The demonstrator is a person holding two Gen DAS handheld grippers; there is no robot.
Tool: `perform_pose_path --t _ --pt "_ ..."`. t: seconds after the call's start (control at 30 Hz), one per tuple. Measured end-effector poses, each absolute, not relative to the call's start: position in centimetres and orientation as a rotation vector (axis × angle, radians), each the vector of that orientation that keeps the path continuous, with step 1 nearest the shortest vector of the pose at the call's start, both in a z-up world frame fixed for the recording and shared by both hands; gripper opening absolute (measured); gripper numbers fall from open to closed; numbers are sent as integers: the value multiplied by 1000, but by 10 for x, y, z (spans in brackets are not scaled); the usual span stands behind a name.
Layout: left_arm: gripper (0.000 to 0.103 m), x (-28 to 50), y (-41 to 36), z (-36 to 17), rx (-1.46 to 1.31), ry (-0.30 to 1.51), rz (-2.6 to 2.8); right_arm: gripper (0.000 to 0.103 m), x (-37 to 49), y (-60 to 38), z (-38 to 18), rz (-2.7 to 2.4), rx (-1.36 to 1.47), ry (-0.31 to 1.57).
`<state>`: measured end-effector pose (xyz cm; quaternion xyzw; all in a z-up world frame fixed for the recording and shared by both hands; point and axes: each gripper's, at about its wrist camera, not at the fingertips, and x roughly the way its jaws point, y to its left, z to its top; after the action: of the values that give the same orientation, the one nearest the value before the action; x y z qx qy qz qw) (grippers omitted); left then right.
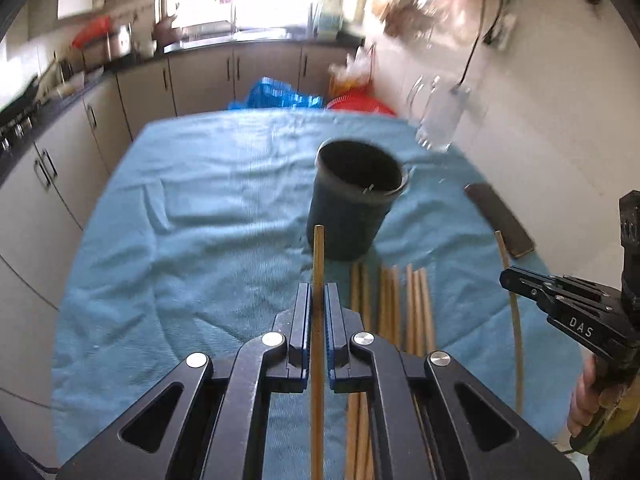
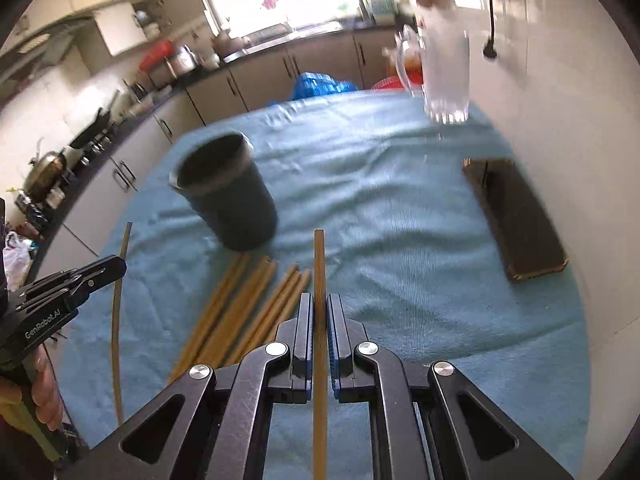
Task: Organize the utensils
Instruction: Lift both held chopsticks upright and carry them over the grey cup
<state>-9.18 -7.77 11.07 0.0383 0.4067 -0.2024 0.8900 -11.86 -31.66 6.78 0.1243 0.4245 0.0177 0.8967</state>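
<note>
Landmark: dark cup (image 1: 354, 200), upright on blue cloth (image 1: 180, 220).
Left of cup: bare cloth, wide free passage.
Front of cup: loose chopsticks (image 1: 394, 304) in row on cloth, tips close to cup base; blocks low approach.
Right of cup: flat dark case (image 2: 516, 220), open cloth between.
Behind-right of cup: glass jug (image 2: 444, 76) near wall.
</note>
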Motion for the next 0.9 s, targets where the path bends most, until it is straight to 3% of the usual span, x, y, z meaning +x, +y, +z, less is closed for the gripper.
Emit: perform_pose_path --t 0.57,0.9 --pt "6 -194 -56 173 88 609 -418 7 -196 -304 141 74 213 659" --pt "6 -197 -48 213 1 543 -466 7 -203 -297 173 94 197 570"
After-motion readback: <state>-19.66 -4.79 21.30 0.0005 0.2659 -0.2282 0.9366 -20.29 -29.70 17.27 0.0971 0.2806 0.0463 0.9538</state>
